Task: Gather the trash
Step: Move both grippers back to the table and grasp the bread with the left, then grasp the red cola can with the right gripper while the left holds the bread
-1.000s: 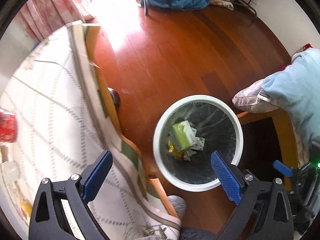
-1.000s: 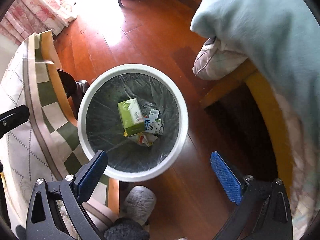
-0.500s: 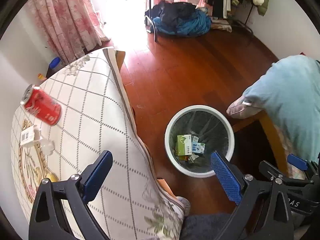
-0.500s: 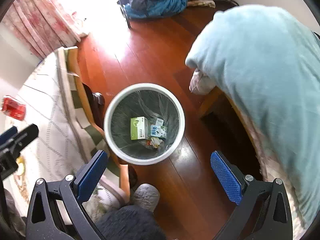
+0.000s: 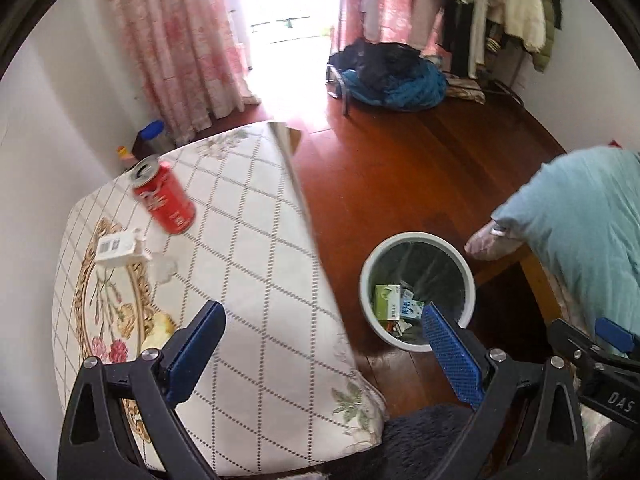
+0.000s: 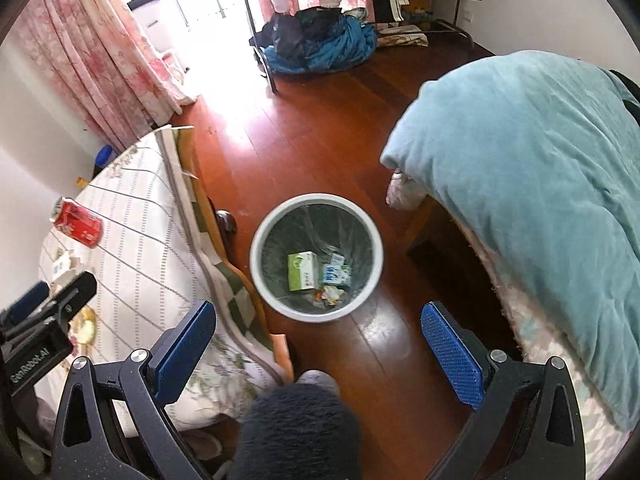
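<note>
Bin (image 6: 256,256) liner hiding crumpled scraps, left tongs (image 5: 320,348) covering rim.

A red can (image 5: 165,197) is seen on its side on the table, a small white box (image 5: 116,249) lies near it, and a green carton (image 6: 303,271) lies inside the white bin (image 6: 316,316).

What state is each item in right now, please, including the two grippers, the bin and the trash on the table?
Left gripper: open, empty.
Right gripper: open, empty.
Bin: upright on the floor, lined, partly filled.
Green carton: lying inside the bin.
Red can: on the tablecloth, tab opened.
White box: on the tablecloth, flap torn open.
</note>
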